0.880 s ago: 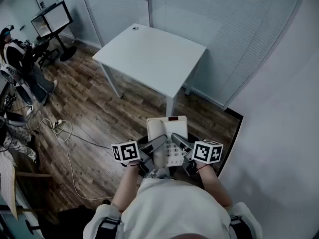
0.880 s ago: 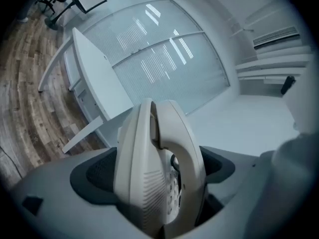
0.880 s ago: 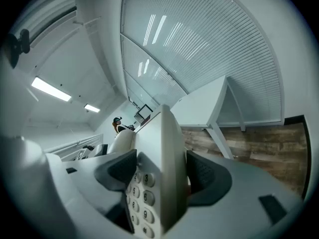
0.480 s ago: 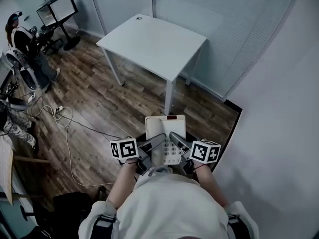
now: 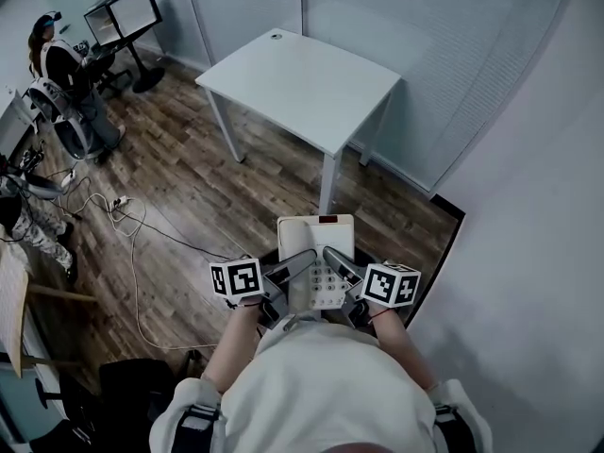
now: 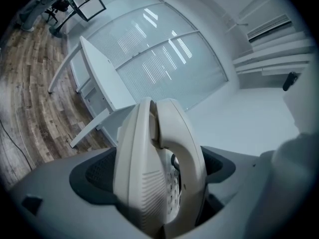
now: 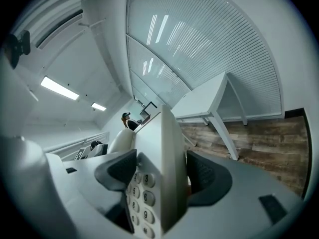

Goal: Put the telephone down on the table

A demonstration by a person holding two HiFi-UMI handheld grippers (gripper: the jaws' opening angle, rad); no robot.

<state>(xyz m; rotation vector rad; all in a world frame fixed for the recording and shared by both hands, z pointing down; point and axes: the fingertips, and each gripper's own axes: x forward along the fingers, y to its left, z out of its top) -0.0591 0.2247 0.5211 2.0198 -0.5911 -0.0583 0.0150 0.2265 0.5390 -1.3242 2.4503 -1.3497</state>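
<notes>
A beige desk telephone (image 5: 316,239) with handset and keypad hangs in the air in front of me, over the wooden floor. My left gripper (image 5: 300,264) is shut on its handset side and my right gripper (image 5: 338,262) on its keypad side. In the left gripper view the dark pads press both faces of the telephone (image 6: 154,168), so the left gripper (image 6: 157,176) clamps it edge-on. Likewise the right gripper (image 7: 162,176) pinches the telephone (image 7: 159,153) beside the number keys. The white table (image 5: 302,83) stands ahead, apart from the telephone, and also shows as the table (image 6: 99,73) and the table (image 7: 204,101).
A person (image 5: 71,78) stands at the far left by a monitor on a stand (image 5: 123,12). Cables (image 5: 123,225) trail over the wooden floor. A white wall (image 5: 528,253) runs close on the right, and blinds (image 5: 453,36) close off the space behind the table.
The head view has drifted: the table and the person at the left sit a little further right in the picture. Both grippers keep the same hold on the telephone.
</notes>
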